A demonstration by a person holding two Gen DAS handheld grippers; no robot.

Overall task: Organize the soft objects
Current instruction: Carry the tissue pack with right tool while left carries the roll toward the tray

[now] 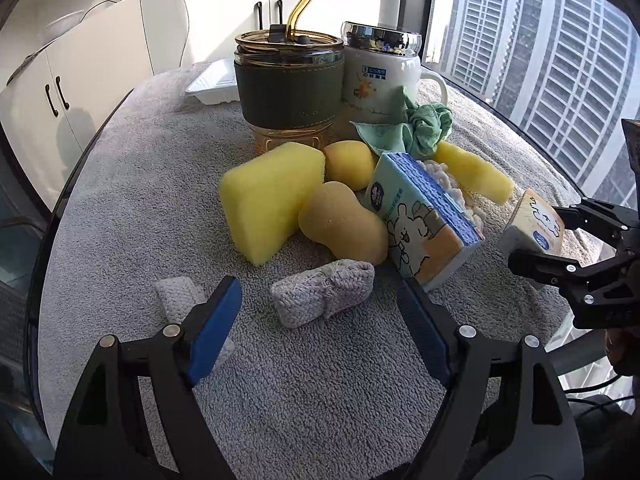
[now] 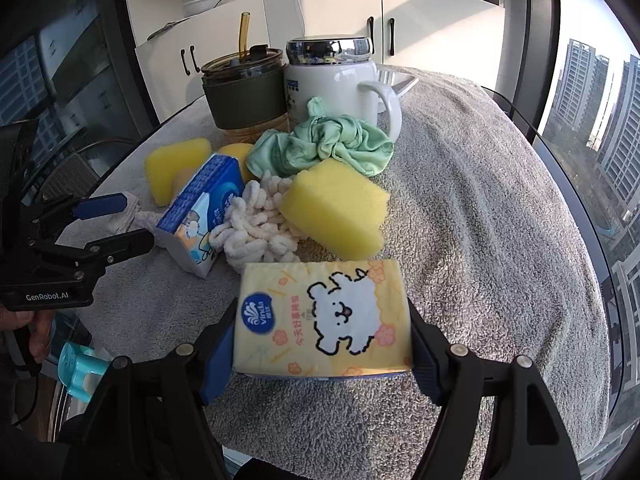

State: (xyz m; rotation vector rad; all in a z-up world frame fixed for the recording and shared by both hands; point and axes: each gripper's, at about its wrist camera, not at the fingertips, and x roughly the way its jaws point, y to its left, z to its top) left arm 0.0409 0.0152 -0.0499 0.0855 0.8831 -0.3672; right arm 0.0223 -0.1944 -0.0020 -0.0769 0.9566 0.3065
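Right wrist view: right gripper clamped on yellow tissue pack, lower centre. Left wrist view: left gripper spread wide around grey knitted cloth, untouched, lower centre.

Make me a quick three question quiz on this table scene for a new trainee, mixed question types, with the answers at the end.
1. True or false: the right claw is clamped on the yellow tissue pack.
2. Which item lies on the towel between the open fingers of the left claw? A) the green cloth B) the grey knitted pad C) the white mug
3. Fill in: the amber straw stands in the ___ beside the white mug.

Key
1. True; its pads press both sides of the pack.
2. B, the grey knitted pad; the pads do not touch it.
3. The glass tumbler with the dark green sleeve.
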